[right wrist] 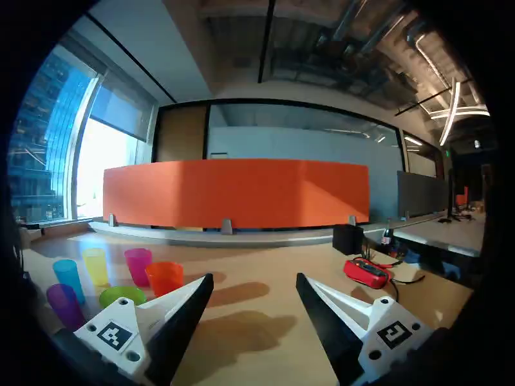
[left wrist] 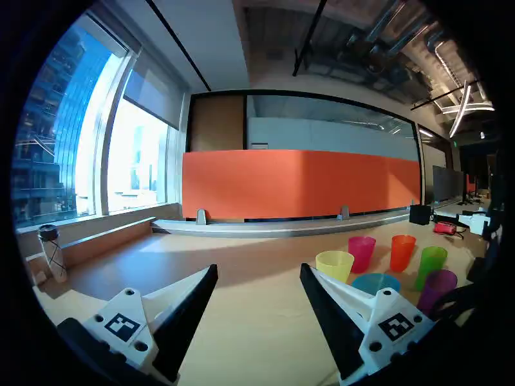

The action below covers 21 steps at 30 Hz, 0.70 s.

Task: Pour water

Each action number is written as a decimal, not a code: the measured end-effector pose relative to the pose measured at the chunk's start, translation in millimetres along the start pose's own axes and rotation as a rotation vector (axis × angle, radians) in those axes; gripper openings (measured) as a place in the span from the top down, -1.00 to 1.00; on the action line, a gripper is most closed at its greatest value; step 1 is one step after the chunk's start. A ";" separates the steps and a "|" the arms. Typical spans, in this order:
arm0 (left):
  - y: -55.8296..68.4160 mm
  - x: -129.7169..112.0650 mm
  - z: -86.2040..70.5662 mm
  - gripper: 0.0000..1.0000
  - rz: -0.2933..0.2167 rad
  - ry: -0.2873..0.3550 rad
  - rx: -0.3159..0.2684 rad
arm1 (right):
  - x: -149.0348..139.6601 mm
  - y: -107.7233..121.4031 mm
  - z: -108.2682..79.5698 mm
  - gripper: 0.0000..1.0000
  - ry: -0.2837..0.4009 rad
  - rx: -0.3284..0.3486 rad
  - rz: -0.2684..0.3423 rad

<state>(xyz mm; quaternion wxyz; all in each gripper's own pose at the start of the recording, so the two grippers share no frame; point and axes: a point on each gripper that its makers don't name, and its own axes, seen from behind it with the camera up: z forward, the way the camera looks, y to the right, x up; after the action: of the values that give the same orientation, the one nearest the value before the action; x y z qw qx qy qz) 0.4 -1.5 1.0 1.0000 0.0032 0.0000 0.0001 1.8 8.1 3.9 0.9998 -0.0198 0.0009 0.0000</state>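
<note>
Window [left wrist: 136, 161] beside bottle [left wrist: 51, 252], left gripper view

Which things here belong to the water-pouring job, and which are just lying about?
For the job: the coloured cups, the left claw, the right claw, both open; perhaps the capped bottle on the window ledge.

Lying about: the red device, the black box, the orange divider.

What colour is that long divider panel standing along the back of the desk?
The divider panel is plain orange, clearest in the right gripper view.
</note>
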 end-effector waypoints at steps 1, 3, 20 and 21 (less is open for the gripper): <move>0.0 -0.1 0.0 -0.90 0.000 0.000 0.000 | 0.0 0.0 0.1 -0.98 0.000 0.001 0.000; -0.1 -0.2 0.1 -0.90 0.000 0.000 0.000 | 0.1 0.0 0.2 -0.98 0.000 0.002 0.000; -0.2 -0.1 0.0 -0.90 0.000 0.000 0.000 | -0.4 1.2 -0.6 -0.99 0.000 0.006 -0.001; -0.2 -0.1 0.1 -0.89 0.000 0.000 0.000 | -0.5 1.0 -0.5 -0.99 0.000 0.007 -0.001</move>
<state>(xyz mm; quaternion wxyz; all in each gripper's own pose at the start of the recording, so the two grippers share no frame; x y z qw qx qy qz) 0.3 -1.8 1.1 1.0000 0.0031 0.0000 0.0000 1.3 9.2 3.3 0.9999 -0.0165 0.0007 -0.0007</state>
